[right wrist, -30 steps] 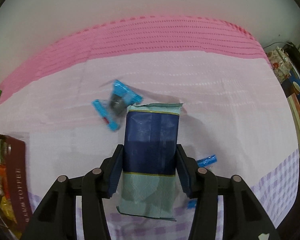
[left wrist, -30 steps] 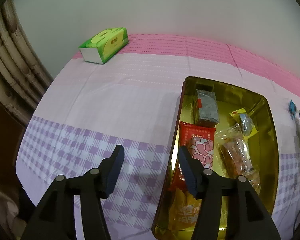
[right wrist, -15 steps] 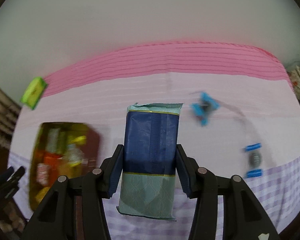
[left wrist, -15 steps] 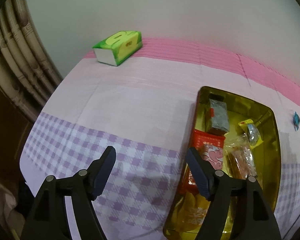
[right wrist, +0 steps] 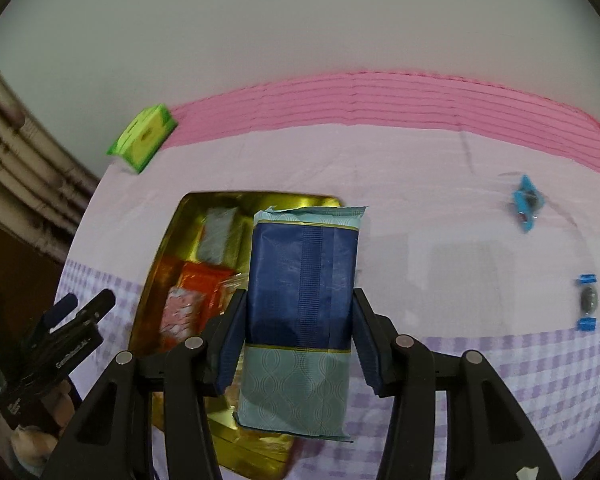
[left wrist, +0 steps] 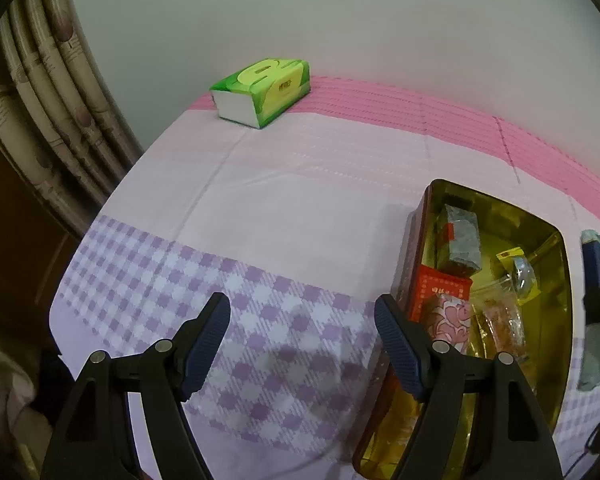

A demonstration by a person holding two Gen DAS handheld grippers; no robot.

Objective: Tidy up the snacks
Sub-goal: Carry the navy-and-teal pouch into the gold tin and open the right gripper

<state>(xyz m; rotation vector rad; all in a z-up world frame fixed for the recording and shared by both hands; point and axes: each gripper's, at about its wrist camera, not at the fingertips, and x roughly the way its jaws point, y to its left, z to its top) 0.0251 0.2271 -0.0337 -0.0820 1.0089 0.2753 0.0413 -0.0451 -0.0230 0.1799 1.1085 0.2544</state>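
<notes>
A gold tin [left wrist: 420, 208] on the pink and purple-checked cloth holds a grey packet [left wrist: 464, 240], a red packet [left wrist: 440, 292], a small yellow one [left wrist: 518, 268] and a clear bag of orange pastries [left wrist: 500, 324]. My left gripper [left wrist: 300, 304] stands open over the checked cloth just left of the tin, nothing between its fingers. My right gripper [right wrist: 299, 296] is shut on a dark blue and pale teal snack packet [right wrist: 302, 280], held above the tin's [right wrist: 172, 232] right side. That packet [left wrist: 596, 264] shows at the right edge of the left wrist view.
Two blue-wrapped candies [right wrist: 526, 202] [right wrist: 588, 300] lie loose on the cloth to the right. A green tissue box [left wrist: 264, 90] stands at the back left by the wall. A curtain [left wrist: 40, 100] hangs past the table's left edge.
The right gripper carried the blue packet leftward from the candies to over the tin. The left gripper's jaws widened and it drew back to the left of the tin.
</notes>
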